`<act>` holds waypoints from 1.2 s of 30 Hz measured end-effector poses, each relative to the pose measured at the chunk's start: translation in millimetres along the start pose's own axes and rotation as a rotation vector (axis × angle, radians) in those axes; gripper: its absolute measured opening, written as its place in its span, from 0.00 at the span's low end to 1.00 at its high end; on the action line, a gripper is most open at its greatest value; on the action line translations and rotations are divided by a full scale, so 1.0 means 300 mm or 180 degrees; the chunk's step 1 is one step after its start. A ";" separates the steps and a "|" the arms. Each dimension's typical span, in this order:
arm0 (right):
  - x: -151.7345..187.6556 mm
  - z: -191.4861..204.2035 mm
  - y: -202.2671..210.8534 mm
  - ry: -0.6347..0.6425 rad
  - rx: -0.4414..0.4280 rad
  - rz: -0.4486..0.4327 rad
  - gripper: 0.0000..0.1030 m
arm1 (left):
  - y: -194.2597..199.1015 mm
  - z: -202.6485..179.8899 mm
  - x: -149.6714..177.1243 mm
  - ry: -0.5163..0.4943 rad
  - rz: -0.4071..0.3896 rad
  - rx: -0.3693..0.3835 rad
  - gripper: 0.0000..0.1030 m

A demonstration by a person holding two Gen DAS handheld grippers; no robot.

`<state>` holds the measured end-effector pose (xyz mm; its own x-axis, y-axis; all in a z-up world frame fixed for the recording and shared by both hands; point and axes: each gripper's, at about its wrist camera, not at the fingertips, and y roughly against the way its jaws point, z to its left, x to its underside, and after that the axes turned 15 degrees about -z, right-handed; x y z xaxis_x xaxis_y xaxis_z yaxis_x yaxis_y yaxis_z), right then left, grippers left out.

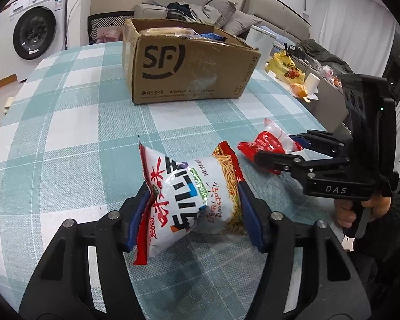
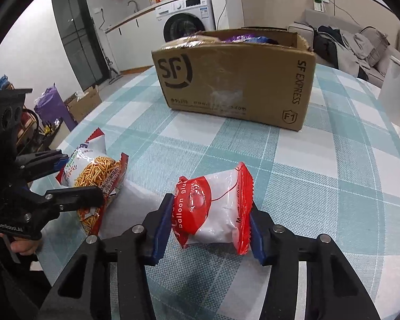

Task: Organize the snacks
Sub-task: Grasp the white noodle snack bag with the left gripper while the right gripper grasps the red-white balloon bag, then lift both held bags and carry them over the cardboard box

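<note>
Both grippers are loaded. Left gripper (image 1: 194,213) pinches the noodle bag (image 1: 192,200) across its width, blue pads (image 1: 249,218) pressed into both side edges so the bag buckles. Its long axis runs roughly away from the cam toward the box, top seam tilted up. Looks lifted a bit off the cloth (image 1: 66,133), judging by the shadow under it, but can't be sure from this angle.

Right gripper (image 2: 209,218) is clamped on the red/white pack (image 2: 213,210), pads on its two crimped ends, so the pack's long axis lies across the jaws, left-right in the wrist view. Lower edge seems at or just above the cloth.

Key relation: the box (image 1: 186,72) sits straight ahead of both, further back on the table, top open w/ other snacks already inside. It's well apart from both packs, so each needs carrying forward and up over the near wall. The two grippers are side by side, close. From the views the right one looks a touch nearer the box's right corner, the left nearer the logo face. Risk: the arms crowding each other at the opening.
</note>
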<state>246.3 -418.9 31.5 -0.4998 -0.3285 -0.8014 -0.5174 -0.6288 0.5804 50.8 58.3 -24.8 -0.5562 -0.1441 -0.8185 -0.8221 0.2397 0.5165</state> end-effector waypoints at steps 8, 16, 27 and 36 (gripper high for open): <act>-0.030 -0.013 0.041 -0.0067 -0.0002 -0.0166 0.49 | 0.011 0.016 -0.024 0.0040 -0.0113 -0.0086 0.58; -0.050 -0.014 0.075 -0.0071 0.0012 -0.0257 0.49 | 0.011 0.020 -0.047 0.0060 -0.0173 -0.0104 0.58; -0.099 -0.012 0.107 -0.0087 0.0011 -0.0406 0.49 | 0.013 0.010 -0.116 0.0035 -0.0335 -0.0170 0.58; -0.165 -0.018 0.157 -0.0076 0.0046 -0.0597 0.49 | 0.019 -0.013 -0.204 -0.0024 -0.0524 -0.0226 0.58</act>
<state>250.4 -436.1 97.8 -0.4099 -0.1897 -0.8922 -0.6130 -0.6671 0.4234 79.9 64.8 29.2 -0.4128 -0.1685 -0.8951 -0.9086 0.1450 0.3917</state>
